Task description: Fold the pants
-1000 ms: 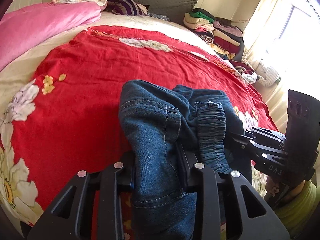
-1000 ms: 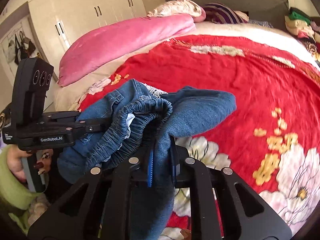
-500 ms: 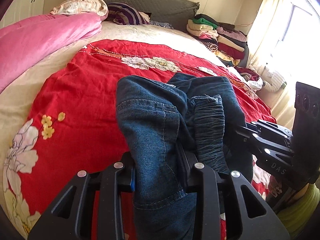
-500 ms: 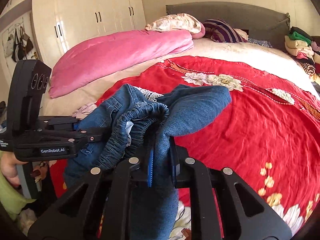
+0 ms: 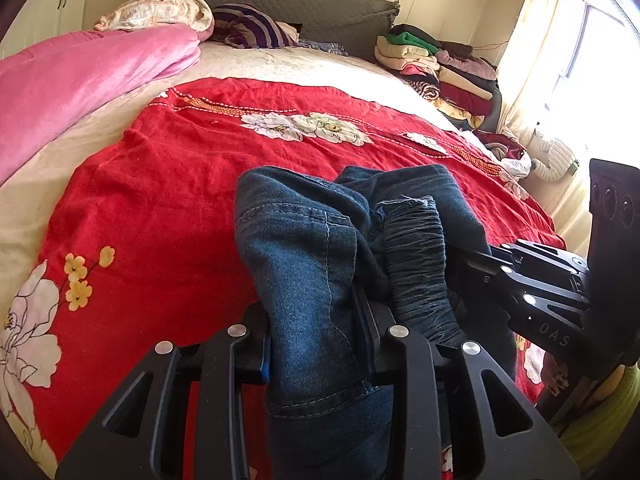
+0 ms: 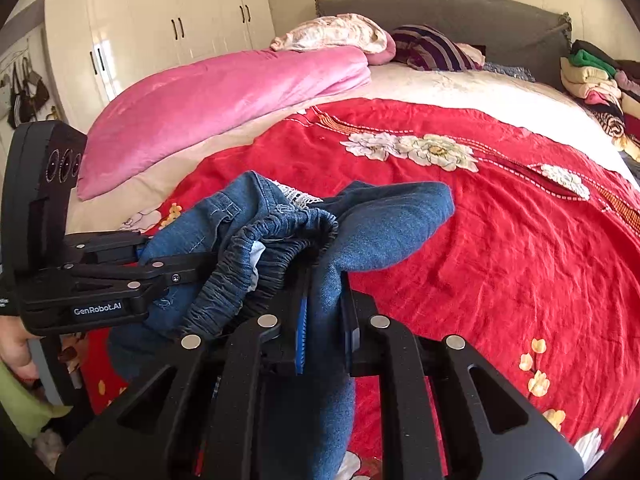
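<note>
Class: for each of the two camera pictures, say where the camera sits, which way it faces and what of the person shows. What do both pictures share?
Left wrist: on the left gripper, facing the headboard; right gripper at right.
Right wrist: on the right gripper, facing likewise; left gripper and a hand at left.
Shared: jeans clamped in both jaws, red bedspread, pink quilt.

place: home bedroom | evidence: wide bed with red floral bedspread [image 5: 168, 200]; grey padded headboard [image 5: 320, 4]; pink quilt [image 6: 224, 96]; cream wardrobe [image 6: 160, 24] (handbags [image 6: 24, 92] hung beside it); stacked folded clothes [image 5: 440, 68]; curtained window [image 5: 532, 64]
</note>
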`<state>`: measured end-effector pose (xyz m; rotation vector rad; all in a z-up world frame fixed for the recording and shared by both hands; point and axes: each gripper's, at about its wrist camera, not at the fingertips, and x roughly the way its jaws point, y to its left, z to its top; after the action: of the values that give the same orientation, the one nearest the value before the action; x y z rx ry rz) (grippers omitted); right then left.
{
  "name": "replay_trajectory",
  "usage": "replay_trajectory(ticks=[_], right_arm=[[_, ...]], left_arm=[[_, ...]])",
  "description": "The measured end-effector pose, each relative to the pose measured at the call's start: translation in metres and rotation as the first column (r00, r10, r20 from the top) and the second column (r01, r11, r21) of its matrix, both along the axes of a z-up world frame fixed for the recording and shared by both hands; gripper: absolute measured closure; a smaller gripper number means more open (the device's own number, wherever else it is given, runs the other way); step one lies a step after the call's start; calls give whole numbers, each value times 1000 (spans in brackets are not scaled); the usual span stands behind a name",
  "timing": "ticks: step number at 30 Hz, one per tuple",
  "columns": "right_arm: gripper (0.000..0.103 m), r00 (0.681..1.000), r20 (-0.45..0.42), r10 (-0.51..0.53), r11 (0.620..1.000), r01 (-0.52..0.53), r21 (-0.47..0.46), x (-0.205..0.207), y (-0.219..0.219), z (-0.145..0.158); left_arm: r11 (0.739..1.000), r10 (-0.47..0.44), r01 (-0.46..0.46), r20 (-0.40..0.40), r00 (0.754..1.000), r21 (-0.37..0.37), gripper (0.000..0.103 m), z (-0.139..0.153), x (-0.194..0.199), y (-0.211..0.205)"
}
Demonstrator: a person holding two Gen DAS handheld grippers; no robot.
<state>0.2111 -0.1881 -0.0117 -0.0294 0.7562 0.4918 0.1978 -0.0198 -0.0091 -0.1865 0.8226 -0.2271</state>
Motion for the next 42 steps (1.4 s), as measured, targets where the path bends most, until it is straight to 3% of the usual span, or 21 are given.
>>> replay_trajectory(ticks=[6, 8, 12, 23, 32, 35, 40, 42], right_arm=[[89, 999, -40, -37, 999, 36, -8, 5, -4, -10], [74, 997, -51, -65, 997, 63, -36, 6, -6, -14], [55, 990, -79, -120, 985, 108, -135, 10, -8, -27], [44, 981, -111, -161, 974, 140, -176, 15, -13, -39], [31, 982, -75, -174, 973, 160, -168, 8, -17, -28], [27, 981, -65, -185, 971, 172, -163, 5, -21, -25], [18, 979, -41, -197, 971, 190, -143, -2, -28, -16], [15, 979, -19, -204, 971, 199, -133, -7, -31, -10]], left_arm=[[1000, 14, -15, -22, 1000, -5, 68, -10, 2, 3], [1000, 18, -18, -30, 999, -4, 65, -14, 3, 4], [1000, 26, -27, -47, 999, -14, 58, -21, 5, 8], [999, 31, -32, -55, 998, -30, 54, -26, 4, 10], [999, 33, -34, -42, 999, -19, 54, -19, -1, 8], [999, 38, -38, -36, 999, -14, 35, -16, -5, 8], [999, 38, -38, -20, 999, -10, 35, -10, -11, 7], [999, 42, -42, -11, 999, -6, 27, -6, -14, 8]])
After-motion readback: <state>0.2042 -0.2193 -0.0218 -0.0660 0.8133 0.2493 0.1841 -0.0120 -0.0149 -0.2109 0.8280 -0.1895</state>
